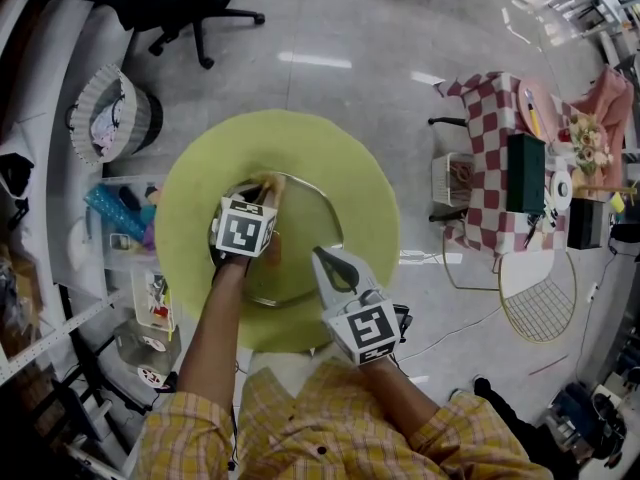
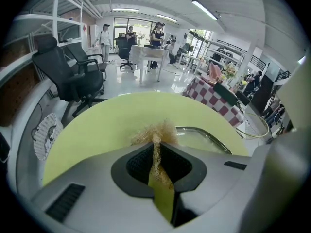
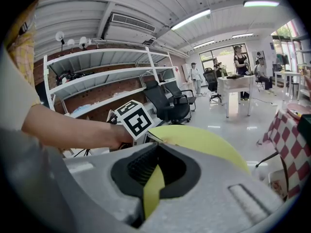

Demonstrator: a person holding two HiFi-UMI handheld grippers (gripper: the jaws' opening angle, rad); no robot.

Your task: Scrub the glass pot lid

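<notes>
Two grippers work over the round table (image 1: 195, 183) at the middle of the head view. The lid (image 1: 300, 223) lies flat near the middle of the tabletop, its metal rim plain and its glass so clear that the green shows through. We see the left gripper (image 1: 260, 196) clamped on a tan fibrous scrubber (image 1: 270, 182), which sticks out past the jaws at the lid's upper-left rim. In the left gripper view the scrubber fills the slot and the lid lies just right of it. The right gripper (image 1: 322, 263) sits at the lid's lower-right edge, jaws closed tip to tip, with nothing that we can see between them.

We judge the lid stiff, fairly heavy, breakable and slick, more so if wet. On the smooth table it will likely slide under the scrubber's push. We would steady it at the metal rim, since we see no knob, and keep hard pressure off the bare glass. The scrubber looks soft and springy, so a firm pinch suits it.

We find no brand or writing on lid, scrubber or table. The cubes (image 1: 245, 230) carry only black-and-white square markers, and labels on the tubs (image 1: 150, 308) at lower left are too small to read
</notes>
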